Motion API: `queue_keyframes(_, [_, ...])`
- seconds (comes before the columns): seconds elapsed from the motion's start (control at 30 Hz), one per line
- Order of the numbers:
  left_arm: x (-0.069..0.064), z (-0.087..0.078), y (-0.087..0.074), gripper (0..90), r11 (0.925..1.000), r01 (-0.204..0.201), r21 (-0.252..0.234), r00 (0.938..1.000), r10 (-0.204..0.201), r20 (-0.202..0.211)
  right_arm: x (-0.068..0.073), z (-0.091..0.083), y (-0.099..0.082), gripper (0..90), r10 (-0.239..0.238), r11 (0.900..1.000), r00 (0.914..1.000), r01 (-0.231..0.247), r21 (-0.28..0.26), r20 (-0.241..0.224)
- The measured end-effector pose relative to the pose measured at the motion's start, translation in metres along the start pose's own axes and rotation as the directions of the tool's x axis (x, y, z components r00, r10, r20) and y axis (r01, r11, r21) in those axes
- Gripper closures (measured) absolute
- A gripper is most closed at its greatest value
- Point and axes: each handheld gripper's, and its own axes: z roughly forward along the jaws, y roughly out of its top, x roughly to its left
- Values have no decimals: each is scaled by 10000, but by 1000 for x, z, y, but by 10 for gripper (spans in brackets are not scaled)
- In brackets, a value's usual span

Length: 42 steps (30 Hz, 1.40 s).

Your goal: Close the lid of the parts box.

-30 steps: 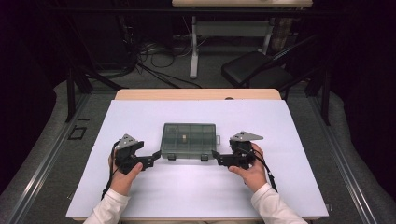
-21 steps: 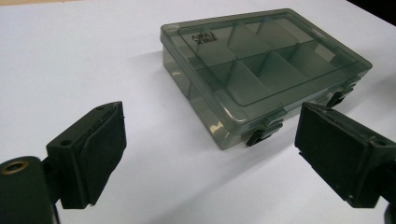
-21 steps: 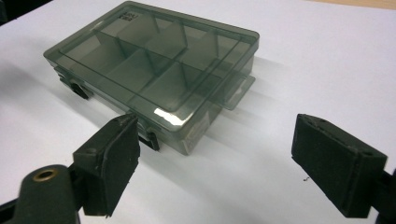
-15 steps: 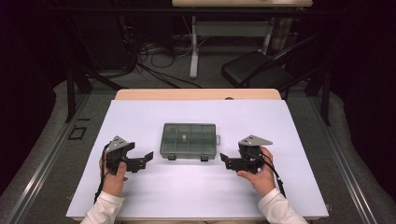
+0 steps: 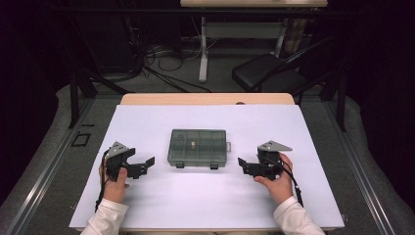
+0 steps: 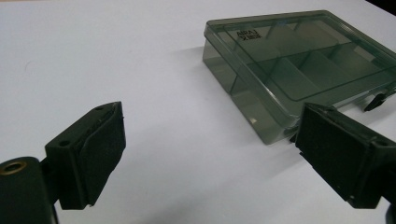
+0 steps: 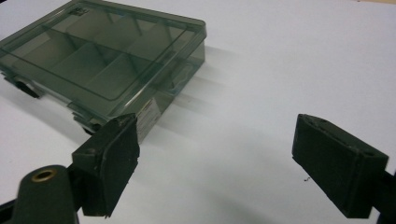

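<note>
While both hands rest low on the white sheet (image 5: 205, 196) in the high view, the box (image 5: 197, 147) lies shut at the centre of the frame, flat on the sheet, with nothing touching it.

At lower left, the left hand (image 5: 113, 182) comes up from the bottom edge, white sleeve at the wrist, fist wrapped round the left gripper (image 5: 142, 166). That gripper lies about level and points right, toward the box's left end, but stays apart from it. Its jaws have just been opening and stand wide, with nothing between them; in the left gripper view (image 6: 208, 154) only bare sheet lies in the gap, and the box (image 6: 299, 65) sits at upper right beyond the right-hand jaw.

At lower right, the right hand (image 5: 278, 182) mirrors this pose. The right gripper (image 5: 244, 166) points left at the box's right end, also apart. In the right gripper view (image 7: 215, 158) its jaws gape, empty, with the box (image 7: 102, 56) at upper left.
</note>
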Motion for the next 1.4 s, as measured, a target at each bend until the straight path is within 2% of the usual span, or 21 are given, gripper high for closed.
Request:
queue_keyframes(0.2, [4, 2, -2, 87, 9999, 105, 50, 9999, -105, -98, -7, 3, 0, 149, 218, 9997, 9997, -219, 67, 150])
queue_keyframes(0.37, [6, 3, -3, 88, 9998, 218, 41, 9997, -218, -125, -10, 5, -1, 155, 339, 9992, 9994, -338, 216, -34])
queue_keyframes(0.5, [7, 3, -3, 88, 9997, 226, 57, 9996, -225, -159, -13, 6, -2, 158, 632, 9977, 9979, -627, 263, -164])
queue_keyframes(0.8, [8, 3, -4, 88, 9995, 289, 89, 9994, -287, -200, -19, 7, -3, 163, 1029, 9943, 9945, -1023, 286, -213])
queue_keyframes(1.4, [9, 4, -4, 88, 9993, 338, 128, 9992, -336, -218, -22, 10, -5, 164, 1098, 9933, 9937, -1088, 396, -230])
